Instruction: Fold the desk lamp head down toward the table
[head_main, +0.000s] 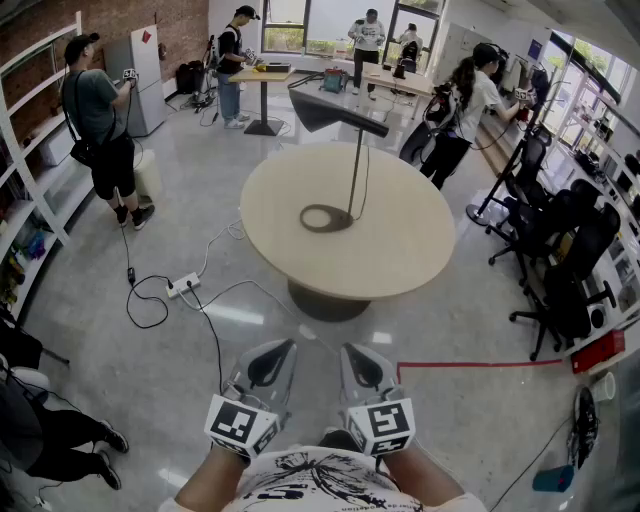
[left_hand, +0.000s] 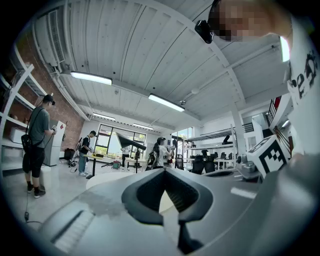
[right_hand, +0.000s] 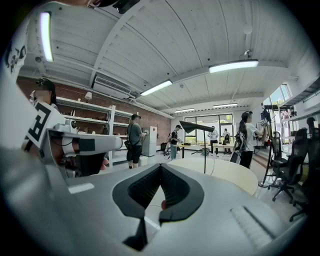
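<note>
A black desk lamp stands on the round beige table (head_main: 400, 250). Its ring base (head_main: 322, 217) lies near the table's middle. A thin pole (head_main: 356, 170) rises to the flat head (head_main: 335, 110), which juts out level to the left. Both grippers hover low in the head view, well short of the table and apart from the lamp. My left gripper (head_main: 285, 347) and right gripper (head_main: 346, 349) are shut on nothing. The lamp head (left_hand: 129, 142) shows far off past the left gripper (left_hand: 164, 169). It appears again as the lamp head (right_hand: 197, 127) beyond the right gripper (right_hand: 161, 165).
A power strip (head_main: 183, 285) and cables lie on the floor left of the table. Black office chairs (head_main: 570, 270) crowd the right side. A red line (head_main: 480, 364) marks the floor. Several people stand at the back and left; white shelves (head_main: 30, 150) line the left wall.
</note>
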